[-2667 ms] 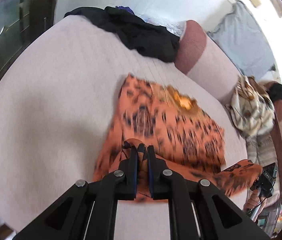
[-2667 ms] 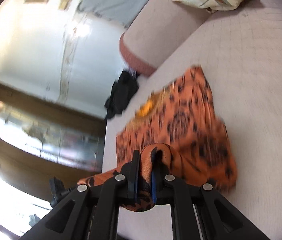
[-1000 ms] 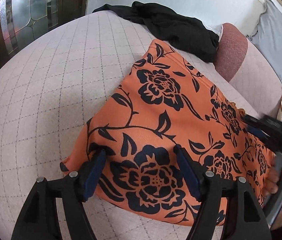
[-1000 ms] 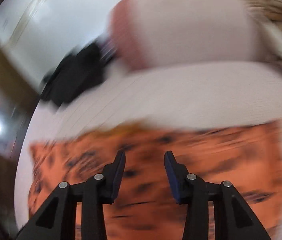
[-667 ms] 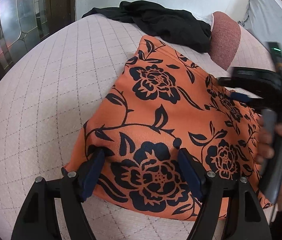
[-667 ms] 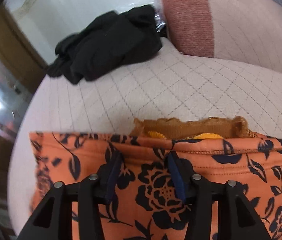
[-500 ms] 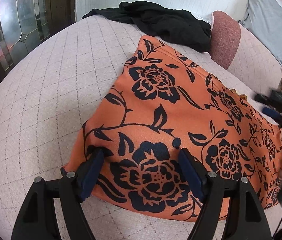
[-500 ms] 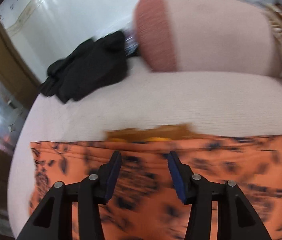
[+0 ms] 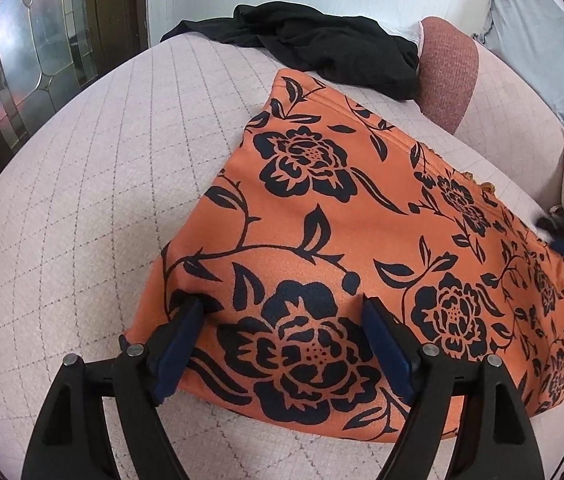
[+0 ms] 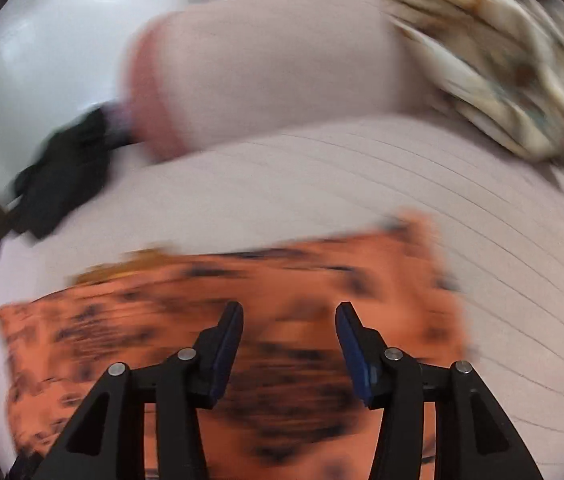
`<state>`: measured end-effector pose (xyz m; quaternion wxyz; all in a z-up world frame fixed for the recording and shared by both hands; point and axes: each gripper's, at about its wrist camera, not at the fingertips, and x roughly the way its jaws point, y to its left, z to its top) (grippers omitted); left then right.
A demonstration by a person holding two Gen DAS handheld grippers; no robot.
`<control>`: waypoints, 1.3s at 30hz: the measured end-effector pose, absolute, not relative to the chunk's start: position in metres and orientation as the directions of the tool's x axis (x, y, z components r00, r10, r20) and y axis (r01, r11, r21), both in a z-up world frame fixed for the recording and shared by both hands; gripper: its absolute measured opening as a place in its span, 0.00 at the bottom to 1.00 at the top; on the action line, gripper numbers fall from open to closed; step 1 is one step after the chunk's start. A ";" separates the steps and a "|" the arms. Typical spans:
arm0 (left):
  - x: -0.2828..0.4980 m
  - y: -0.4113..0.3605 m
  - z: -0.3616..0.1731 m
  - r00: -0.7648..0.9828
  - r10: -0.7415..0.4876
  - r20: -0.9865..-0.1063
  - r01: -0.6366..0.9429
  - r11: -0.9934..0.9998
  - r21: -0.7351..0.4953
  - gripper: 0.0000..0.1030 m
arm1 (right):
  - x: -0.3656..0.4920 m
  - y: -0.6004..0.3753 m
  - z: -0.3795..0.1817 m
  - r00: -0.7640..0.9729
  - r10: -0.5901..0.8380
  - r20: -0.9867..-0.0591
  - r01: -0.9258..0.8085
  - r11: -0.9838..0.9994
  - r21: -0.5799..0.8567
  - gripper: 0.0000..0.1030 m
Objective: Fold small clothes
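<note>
Folded orange garment [image 9: 321, 208] lying flat on the quilted bed [image 9: 82, 168], both tools released.

The left hand-held gripper [image 9: 282, 322] hangs over the garment's near corner, jaws spread wide and just widened further, nothing pinched. The right hand-held gripper [image 10: 289, 322], blurred, is unclenched above the cloth's far side. For the next fold, probably best to pinch both layers at matching edge corners, lifting evenly so the stack stays aligned.

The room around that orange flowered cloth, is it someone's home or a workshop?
Most likely a home bedroom or sitting room: the orange black-flowered garment lies on a pale quilted bed or couch with a pink bolster cushion, beside a leaded-glass wooden door.
</note>
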<state>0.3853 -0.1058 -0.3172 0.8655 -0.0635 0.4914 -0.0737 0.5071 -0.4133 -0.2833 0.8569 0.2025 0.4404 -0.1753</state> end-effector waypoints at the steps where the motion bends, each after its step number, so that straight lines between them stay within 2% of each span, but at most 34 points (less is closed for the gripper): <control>1: 0.386 -0.105 -0.317 0.503 -0.199 -0.841 0.066 0.979 -0.192 0.79 | 0.519 -0.389 -0.275 0.571 -0.084 -0.816 0.411 0.891 0.195 0.51; 5: 0.386 -0.097 -0.315 0.497 -0.220 -0.839 0.087 0.975 -0.204 0.79 | 0.571 -0.283 -0.259 0.595 0.087 -0.799 0.137 0.969 0.207 0.51; 9: 0.384 -0.091 -0.316 0.495 -0.228 -0.839 0.123 0.974 -0.192 0.79 | 0.613 -0.211 -0.276 0.533 0.226 -0.815 -0.008 0.965 0.263 0.51; 12: 0.384 -0.093 -0.318 0.496 -0.214 -0.841 0.168 0.974 -0.149 0.79 | 0.649 -0.187 -0.307 0.484 0.234 -0.843 0.006 0.963 0.270 0.55; 15: 0.385 -0.091 -0.319 0.495 -0.219 -0.841 0.181 0.973 -0.147 0.80 | 0.661 -0.186 -0.307 0.554 0.221 -0.803 0.008 0.963 0.271 0.60; 18: 0.387 -0.089 -0.318 0.486 -0.223 -0.845 0.183 0.971 -0.151 0.81 | 0.664 -0.203 -0.303 0.562 0.283 -0.777 0.034 0.931 0.364 0.59; 23: 0.398 -0.084 -0.312 0.482 -0.234 -0.844 0.152 0.971 -0.183 0.81 | 0.626 -0.256 -0.288 0.627 0.241 -0.741 0.141 0.900 0.413 0.60; 27: 0.401 -0.068 -0.298 0.556 -0.129 -0.821 0.073 0.992 -0.107 0.81 | 0.563 -0.320 -0.279 0.652 0.149 -0.744 0.255 0.880 0.400 0.60; 31: 0.412 -0.050 -0.301 0.557 -0.095 -0.825 0.002 0.994 -0.113 0.81 | 0.467 -0.388 -0.278 0.629 0.086 -0.773 0.385 0.829 0.405 0.60; 33: 0.421 -0.048 -0.316 0.516 -0.057 -0.855 -0.026 0.996 -0.082 0.81 | 0.426 -0.416 -0.288 0.608 0.059 -0.792 0.453 0.793 0.407 0.60; 35: 0.427 -0.047 -0.325 0.491 -0.067 -0.869 -0.043 0.994 -0.101 0.81 | 0.393 -0.436 -0.306 0.574 0.021 -0.818 0.528 0.755 0.390 0.60; 39: 0.424 -0.052 -0.318 0.517 -0.042 -0.855 -0.044 0.996 -0.076 0.81 | 0.328 -0.456 -0.312 0.662 0.088 -0.745 0.487 0.704 0.516 0.59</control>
